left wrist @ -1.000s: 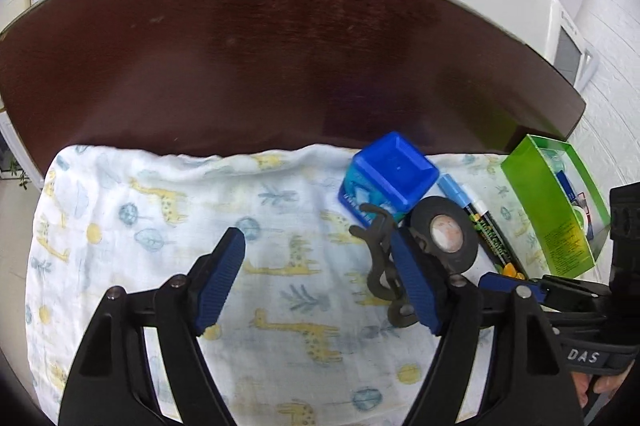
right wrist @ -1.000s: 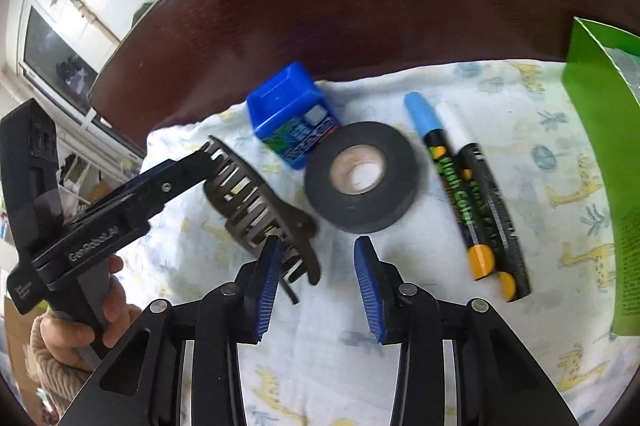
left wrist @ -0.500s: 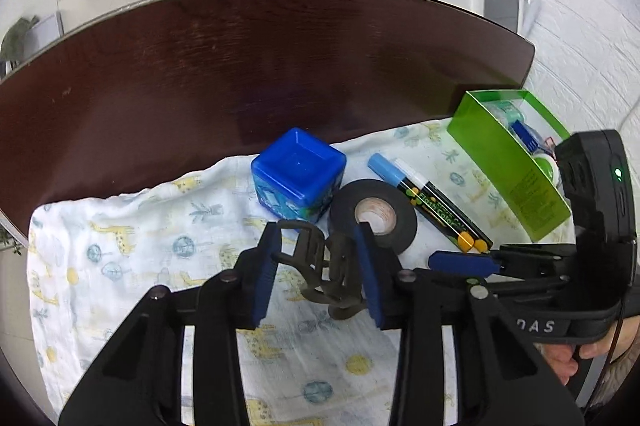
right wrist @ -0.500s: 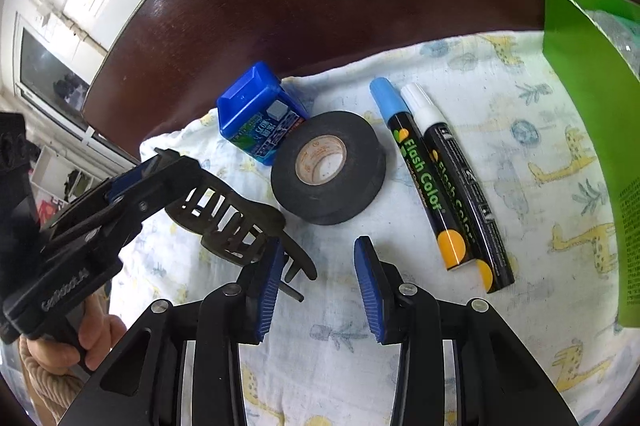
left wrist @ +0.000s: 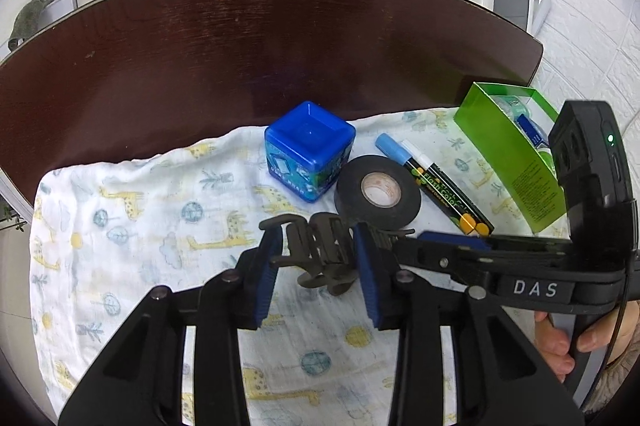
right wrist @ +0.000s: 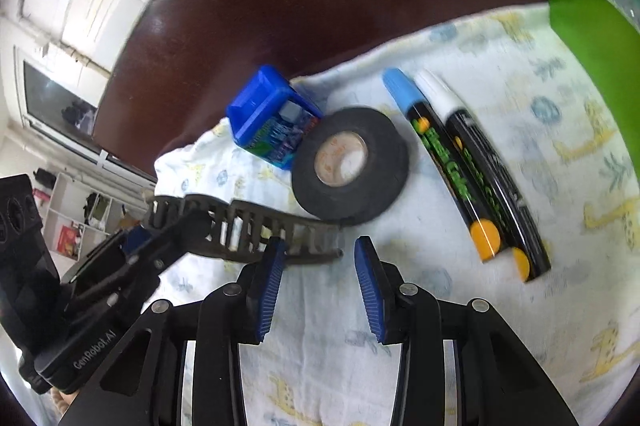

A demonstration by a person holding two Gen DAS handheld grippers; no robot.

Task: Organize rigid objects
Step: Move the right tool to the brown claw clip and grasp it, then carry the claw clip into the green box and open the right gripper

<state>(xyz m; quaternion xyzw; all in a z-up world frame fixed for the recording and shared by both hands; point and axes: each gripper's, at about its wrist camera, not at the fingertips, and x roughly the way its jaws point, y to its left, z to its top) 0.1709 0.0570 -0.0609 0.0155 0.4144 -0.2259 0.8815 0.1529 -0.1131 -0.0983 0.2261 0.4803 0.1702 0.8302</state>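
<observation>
While looking along the left gripper (left wrist: 315,238), saw its blue pads pressed on both sides of the dark hair claw clip (left wrist: 324,252), low in the centre of the frame, over the giraffe-print cloth (left wrist: 140,218). Could not tell whether the clip touched the cloth. Saw the black tape roll (left wrist: 378,190) just above and to the right of the clip. Saw the blue cube box (left wrist: 310,150) at the upper left of the roll, very close to it. Found two Flash Color markers (left wrist: 436,182) lying side by side to the right of the roll, with the blue cap and the white cap toward the top of the frame. Noted the green box (left wrist: 508,146) further right, with small items inside. Saw the dark brown table (left wrist: 260,46) across the upper half.

Saw the right gripper (right wrist: 320,246) in the right wrist view with pads spread apart and only cloth between them. Found one end of the clip just at the tip of its left pad. Saw, in the left wrist view, a hand (left wrist: 560,342) holding this gripper at the lower right.
</observation>
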